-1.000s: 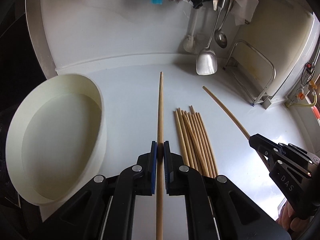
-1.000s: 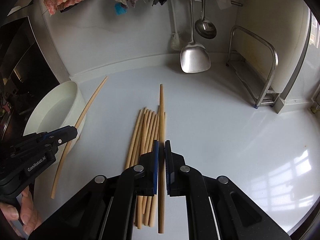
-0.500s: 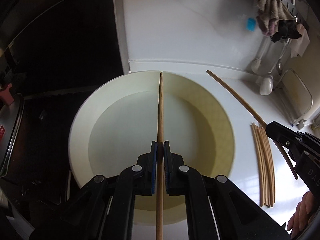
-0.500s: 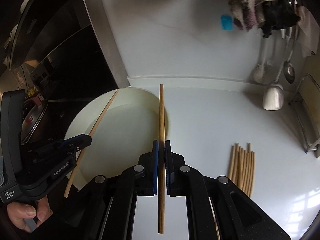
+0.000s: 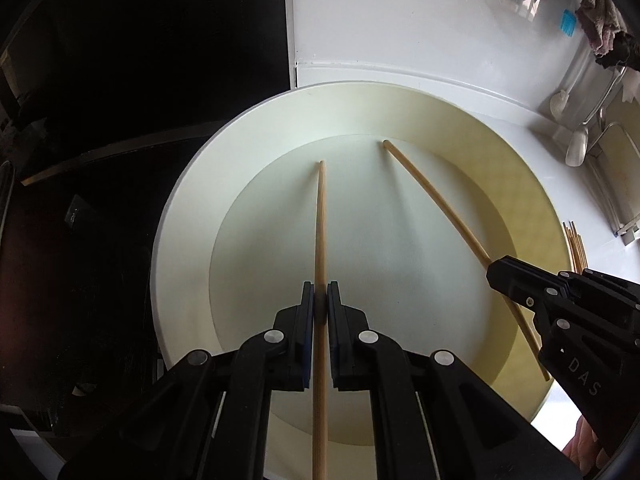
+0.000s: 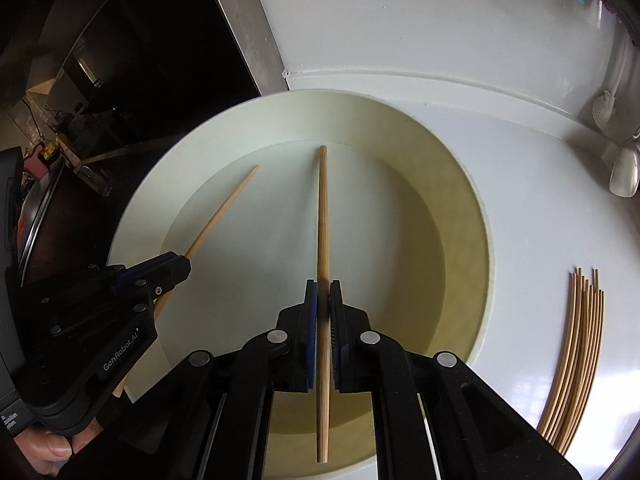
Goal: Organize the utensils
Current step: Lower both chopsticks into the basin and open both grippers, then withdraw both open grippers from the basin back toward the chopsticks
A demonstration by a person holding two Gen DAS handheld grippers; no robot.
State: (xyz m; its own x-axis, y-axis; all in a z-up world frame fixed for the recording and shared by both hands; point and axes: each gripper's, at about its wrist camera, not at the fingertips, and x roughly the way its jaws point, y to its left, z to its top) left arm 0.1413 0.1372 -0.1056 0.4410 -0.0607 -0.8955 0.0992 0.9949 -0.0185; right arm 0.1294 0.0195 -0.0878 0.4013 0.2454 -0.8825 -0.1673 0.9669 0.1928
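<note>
Left gripper (image 5: 320, 298) is clamped on a chopstick (image 5: 320, 232) that points forward from its jaws over the white basin (image 5: 180, 216) below it. To its right, the right gripper (image 6: 323, 300) is clamped on a second chopstick (image 6: 322, 216), also over the basin. Further right of both, well apart on the counter (image 6: 540, 220), lies a bundle of chopsticks (image 6: 576, 352).
</note>
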